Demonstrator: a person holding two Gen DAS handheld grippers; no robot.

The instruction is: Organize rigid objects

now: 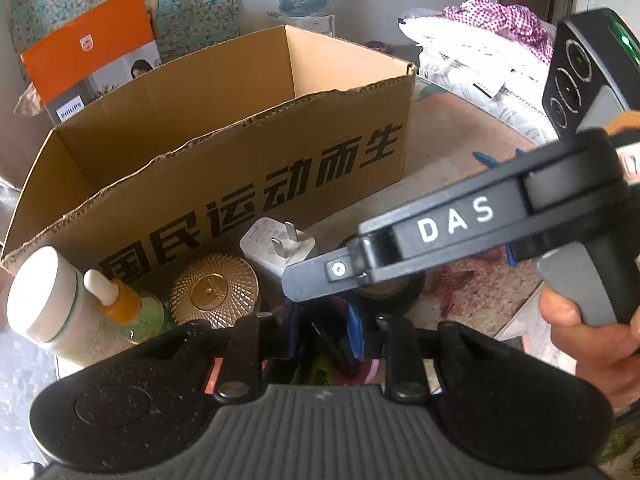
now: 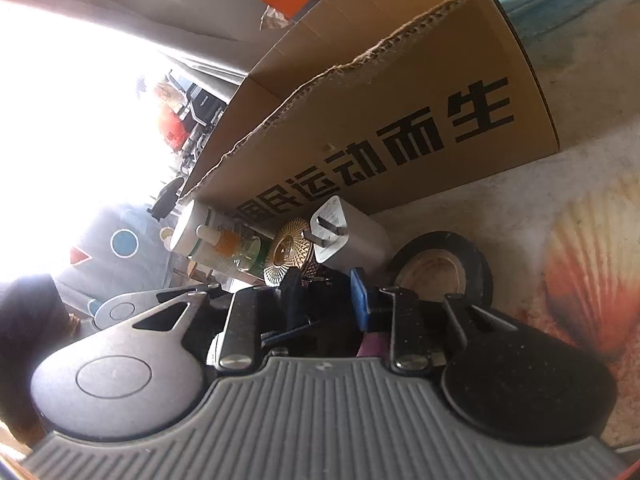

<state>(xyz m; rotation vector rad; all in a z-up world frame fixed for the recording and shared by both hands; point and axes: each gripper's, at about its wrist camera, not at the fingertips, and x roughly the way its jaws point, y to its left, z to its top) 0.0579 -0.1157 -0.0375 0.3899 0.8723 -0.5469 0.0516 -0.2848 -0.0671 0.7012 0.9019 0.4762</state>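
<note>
A row of small things, a white bottle [image 1: 48, 296], a gold lid [image 1: 214, 290], a white charger [image 1: 276, 246] and a tape roll [image 2: 442, 270], lies on the tabletop [image 1: 448, 140] against the cardboard box [image 1: 224, 152] (open-topped). The left gripper [image 1: 320, 320] and right gripper [image 2: 324, 304] are both nearly closed over something dark, though what they hold I cannot tell.

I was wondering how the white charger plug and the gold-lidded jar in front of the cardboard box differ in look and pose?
The white charger plug is a smooth, plain block with metal prongs; the gold-lidded jar is round, its lid ribbed in a radiating pattern. The plug lies tipped, prongs angled upward; the jar stands upright. The plug is matte white, the jar shiny gold. Both sit on the table before the cardboard box.
</note>
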